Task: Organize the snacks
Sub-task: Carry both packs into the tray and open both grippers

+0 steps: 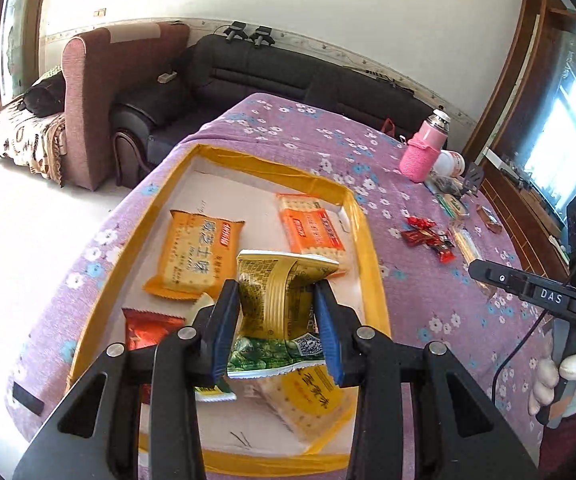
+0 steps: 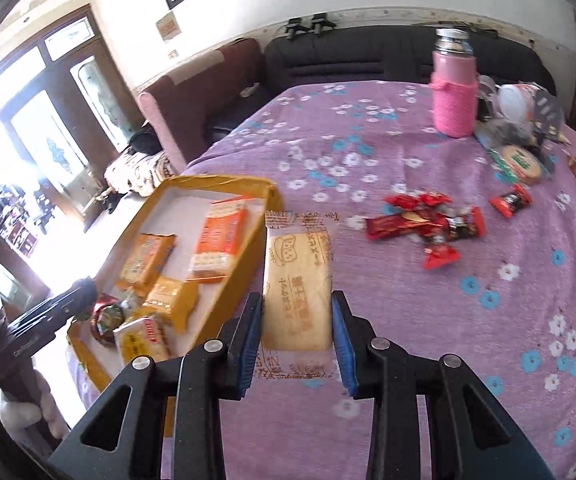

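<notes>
Left gripper (image 1: 277, 320) pinches a gold-green snack packet (image 1: 277, 304) above the yellow-rimmed tray (image 1: 372, 272); lower it onto bare tray floor before letting go. Right gripper (image 2: 296, 336) clamps a cheese biscuit pack (image 2: 298, 284) just right of the tray wall; carry it over that wall, not into it.

Left two-finger gripper (image 1: 277, 316): matte black angular linkage arms, four round silver pivot pins, blue ribbed pads (image 1: 330, 332) on the finger inner faces. Right two-finger gripper (image 2: 296, 334): identical black frame, silver pins, blue pads (image 2: 342, 340). Its body, seen at 3 o'clock from the left camera, bears white "DAS" lettering and a thin black cable. White glove (image 1: 560, 380) worn on the right hand.
</notes>
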Action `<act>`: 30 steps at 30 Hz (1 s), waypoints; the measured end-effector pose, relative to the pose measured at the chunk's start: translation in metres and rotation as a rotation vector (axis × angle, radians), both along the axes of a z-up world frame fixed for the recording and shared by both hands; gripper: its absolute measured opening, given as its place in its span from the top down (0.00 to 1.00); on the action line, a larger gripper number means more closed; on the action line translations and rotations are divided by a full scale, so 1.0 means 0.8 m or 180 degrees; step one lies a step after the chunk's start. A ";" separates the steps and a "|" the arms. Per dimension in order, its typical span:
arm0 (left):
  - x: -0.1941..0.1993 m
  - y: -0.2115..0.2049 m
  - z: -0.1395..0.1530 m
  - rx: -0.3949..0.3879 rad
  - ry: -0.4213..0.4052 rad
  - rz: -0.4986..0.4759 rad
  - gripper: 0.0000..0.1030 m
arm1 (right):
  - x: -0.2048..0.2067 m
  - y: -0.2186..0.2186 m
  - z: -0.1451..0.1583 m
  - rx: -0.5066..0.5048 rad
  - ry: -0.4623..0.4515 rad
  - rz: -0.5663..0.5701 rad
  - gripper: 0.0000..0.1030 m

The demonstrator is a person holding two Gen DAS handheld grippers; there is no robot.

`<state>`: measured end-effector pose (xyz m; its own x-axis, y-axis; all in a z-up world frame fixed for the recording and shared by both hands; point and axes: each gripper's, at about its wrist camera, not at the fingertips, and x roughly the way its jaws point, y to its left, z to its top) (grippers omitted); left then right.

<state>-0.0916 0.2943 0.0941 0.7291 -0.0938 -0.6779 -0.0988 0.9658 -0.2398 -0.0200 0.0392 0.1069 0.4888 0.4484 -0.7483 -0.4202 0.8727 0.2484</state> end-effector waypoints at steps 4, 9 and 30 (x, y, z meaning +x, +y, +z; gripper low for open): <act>0.037 0.021 0.005 0.0053 0.0047 0.0056 0.65 | 0.004 0.072 -0.005 0.0096 0.0103 0.0316 0.67; 0.106 0.053 -0.008 -0.0101 0.0221 0.0115 0.65 | 0.021 0.148 -0.027 0.0117 0.0234 0.0552 0.67; 0.111 0.039 0.006 0.0105 0.0151 0.0357 0.46 | 0.031 0.173 -0.038 0.0070 -0.0015 0.0646 0.60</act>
<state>-0.0029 0.3257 0.0990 0.7008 0.0097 -0.7133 -0.2172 0.9553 -0.2004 0.0050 0.1772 0.0764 0.3901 0.5542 -0.7353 -0.5881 0.7644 0.2641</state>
